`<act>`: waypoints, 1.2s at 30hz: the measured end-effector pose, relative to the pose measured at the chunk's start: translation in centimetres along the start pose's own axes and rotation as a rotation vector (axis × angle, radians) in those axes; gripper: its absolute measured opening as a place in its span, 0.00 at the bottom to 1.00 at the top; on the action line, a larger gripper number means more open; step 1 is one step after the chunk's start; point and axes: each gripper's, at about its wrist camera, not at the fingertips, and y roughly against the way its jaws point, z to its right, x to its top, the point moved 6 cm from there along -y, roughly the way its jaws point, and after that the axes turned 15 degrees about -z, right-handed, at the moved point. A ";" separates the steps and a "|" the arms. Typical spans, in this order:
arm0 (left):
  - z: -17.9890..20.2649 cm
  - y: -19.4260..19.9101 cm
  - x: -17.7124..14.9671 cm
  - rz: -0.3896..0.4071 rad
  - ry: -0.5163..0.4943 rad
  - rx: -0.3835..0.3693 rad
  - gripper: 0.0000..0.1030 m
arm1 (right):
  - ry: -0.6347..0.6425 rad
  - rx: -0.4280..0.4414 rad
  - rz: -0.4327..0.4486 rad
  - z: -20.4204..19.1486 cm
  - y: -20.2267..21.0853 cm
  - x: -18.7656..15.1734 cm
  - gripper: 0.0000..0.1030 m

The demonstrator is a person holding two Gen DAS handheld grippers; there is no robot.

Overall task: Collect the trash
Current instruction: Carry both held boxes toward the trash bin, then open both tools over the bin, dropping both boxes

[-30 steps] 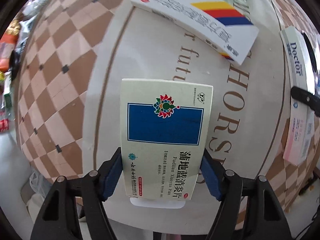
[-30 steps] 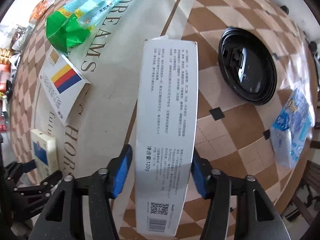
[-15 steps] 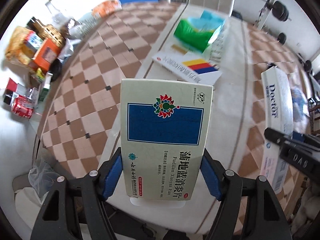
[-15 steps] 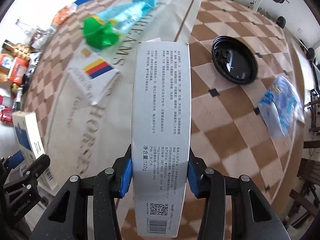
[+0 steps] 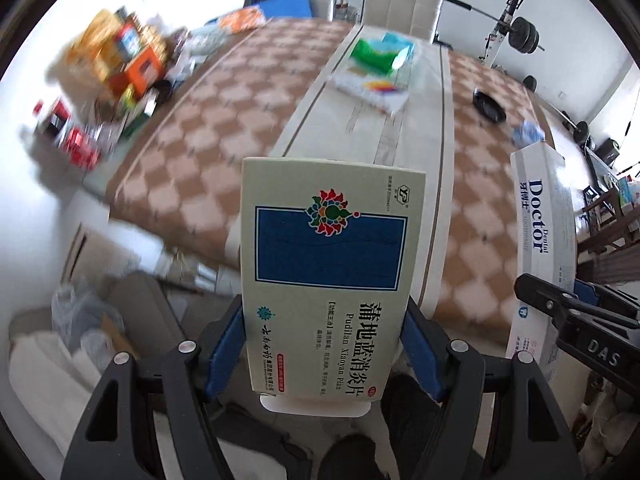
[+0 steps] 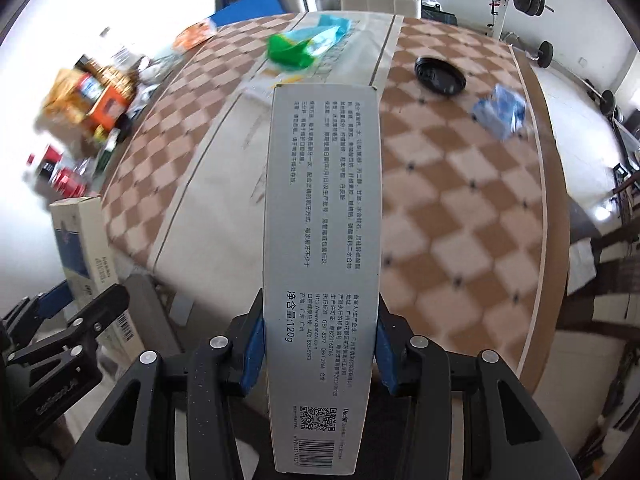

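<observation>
My left gripper [image 5: 322,340] is shut on a cream medicine box with a blue panel [image 5: 328,276], held up off the table near its front edge. My right gripper [image 6: 320,344] is shut on a long grey toothpaste box [image 6: 322,248], also lifted clear of the table. The toothpaste box shows at the right of the left wrist view [image 5: 540,240], and the medicine box shows at the left of the right wrist view [image 6: 86,252]. Left on the table are a green-and-blue bag [image 6: 308,42], a white box with coloured stripes [image 5: 372,88], a black lid [image 6: 440,76] and a blue wrapper [image 6: 500,110].
The checkered tablecloth [image 6: 460,220] covers a long table. A heap of packets and cans [image 5: 108,80] sits at its far left. A bag with plastic and paper [image 5: 84,320] lies on the floor at the left. Chairs [image 5: 404,0] and barbell weights [image 5: 524,34] stand behind.
Both grippers have risen and pulled back from the table with their boxes, so the whole table and room now show. Both stay shut on the boxes.
</observation>
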 end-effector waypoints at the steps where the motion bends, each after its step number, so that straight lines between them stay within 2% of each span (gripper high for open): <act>1: -0.2 -0.2 -0.9 -0.012 0.008 -0.005 0.68 | 0.005 0.004 -0.009 -0.4 -0.5 -1.0 0.47; 6: -2.3 -4.1 -6.6 -0.122 0.058 -0.005 0.68 | 0.058 0.031 -0.109 -2.4 -3.6 -8.1 0.47; 10: -3.4 -7.9 -10.4 -0.205 0.091 0.004 0.68 | 0.118 0.042 -0.201 -3.2 -8.2 -12.9 0.47; 15: -3.6 -13.7 -12.9 -0.305 0.114 0.005 0.68 | 0.128 0.036 -0.332 -1.7 -15.8 -17.7 0.47; 20: -2.2 -22.1 -13.3 -0.402 0.131 -0.053 0.68 | 0.097 0.042 -0.453 1.1 -24.6 -21.5 0.47; 24: -0.9 -28.6 -11.8 -0.452 0.143 -0.130 0.68 | 0.048 0.036 -0.504 4.0 -31.3 -22.1 0.47; 30: 2.4 -38.9 -8.2 -0.538 0.087 -0.264 0.69 | -0.067 0.068 -0.538 9.6 -41.5 -18.8 0.47; 36: 4.3 -46.1 -5.9 -0.607 0.048 -0.283 0.70 | -0.109 0.108 -0.576 12.6 -49.5 -14.2 0.47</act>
